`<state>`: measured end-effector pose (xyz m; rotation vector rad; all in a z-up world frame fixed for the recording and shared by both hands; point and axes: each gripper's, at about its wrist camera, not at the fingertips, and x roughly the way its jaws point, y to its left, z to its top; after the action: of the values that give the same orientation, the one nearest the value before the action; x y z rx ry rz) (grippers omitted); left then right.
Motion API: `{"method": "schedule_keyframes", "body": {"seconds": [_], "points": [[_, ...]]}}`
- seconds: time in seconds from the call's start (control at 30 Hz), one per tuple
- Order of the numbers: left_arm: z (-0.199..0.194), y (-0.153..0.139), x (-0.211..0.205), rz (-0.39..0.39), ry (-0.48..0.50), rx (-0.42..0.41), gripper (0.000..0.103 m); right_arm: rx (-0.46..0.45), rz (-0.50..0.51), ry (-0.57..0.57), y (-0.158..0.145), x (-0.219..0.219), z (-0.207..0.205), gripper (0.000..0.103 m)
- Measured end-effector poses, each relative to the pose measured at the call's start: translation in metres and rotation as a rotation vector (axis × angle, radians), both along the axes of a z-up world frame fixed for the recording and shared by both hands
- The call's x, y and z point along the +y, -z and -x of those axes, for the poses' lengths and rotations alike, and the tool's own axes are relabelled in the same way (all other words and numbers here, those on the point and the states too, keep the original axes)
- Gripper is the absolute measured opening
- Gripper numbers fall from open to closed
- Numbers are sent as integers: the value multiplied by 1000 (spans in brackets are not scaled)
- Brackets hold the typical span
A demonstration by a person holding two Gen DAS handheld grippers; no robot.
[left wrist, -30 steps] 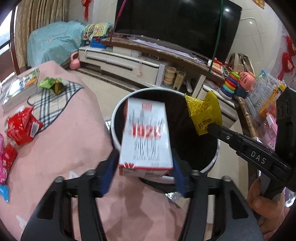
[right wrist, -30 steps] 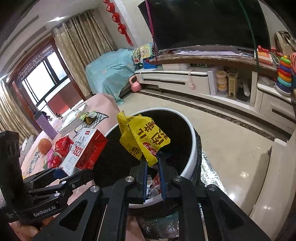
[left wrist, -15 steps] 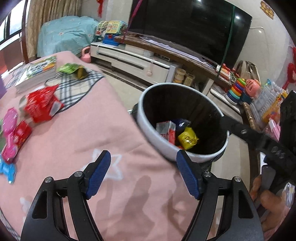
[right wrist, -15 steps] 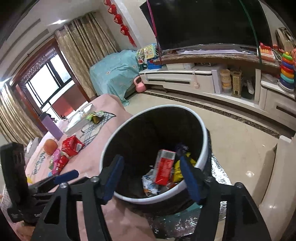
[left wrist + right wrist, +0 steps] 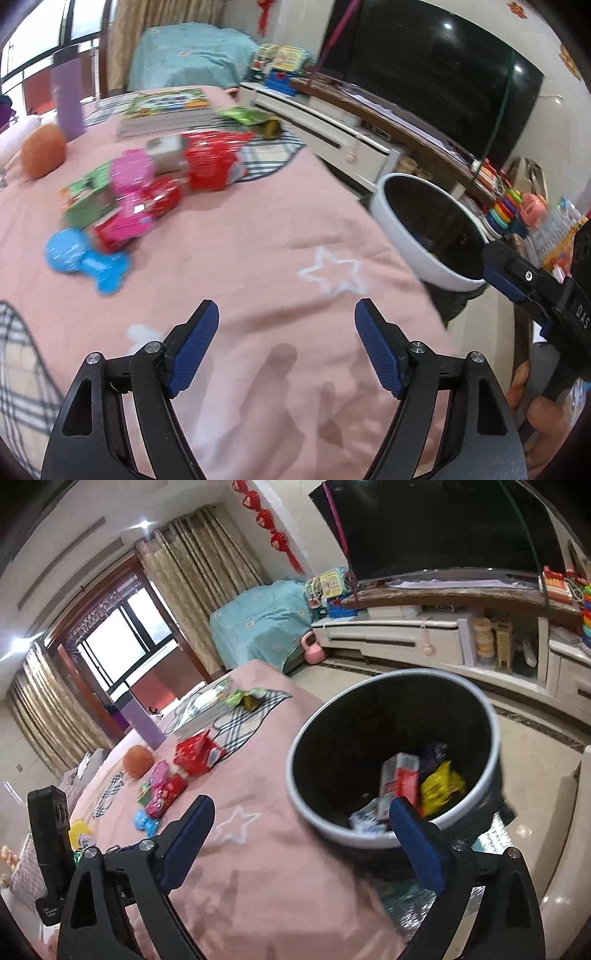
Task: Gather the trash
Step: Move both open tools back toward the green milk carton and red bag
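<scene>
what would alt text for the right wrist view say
The open right tongs hover over a pink tablecloth beside a white-rimmed black trash bin holding a yellow wrapper and a red-and-white carton. More wrappers lie farther back.

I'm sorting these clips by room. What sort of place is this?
Most likely a home living room: a large TV above a long low cabinet, children's toys on it, curtains at the window, and a bin beside a pink-covered table.

One bin [image 5: 369,834], perhaps seven wrappers [image 5: 212,166] on the table.
</scene>
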<state>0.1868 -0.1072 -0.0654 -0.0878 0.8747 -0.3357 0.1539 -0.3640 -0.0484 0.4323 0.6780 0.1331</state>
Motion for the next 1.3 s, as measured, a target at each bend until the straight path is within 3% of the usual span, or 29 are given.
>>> {"method": "schedule_keyframes", "body": {"seconds": [0.4, 0.83, 1.3], "points": [[12, 10, 70, 21, -136, 22, 78, 37, 21, -102, 11, 61, -3, 97], [17, 19, 112, 18, -196, 14, 78, 68, 71, -169, 20, 111, -18, 97], [-4, 26, 155, 1, -260, 29, 79, 101, 91, -225, 28, 142, -47, 97]]}}
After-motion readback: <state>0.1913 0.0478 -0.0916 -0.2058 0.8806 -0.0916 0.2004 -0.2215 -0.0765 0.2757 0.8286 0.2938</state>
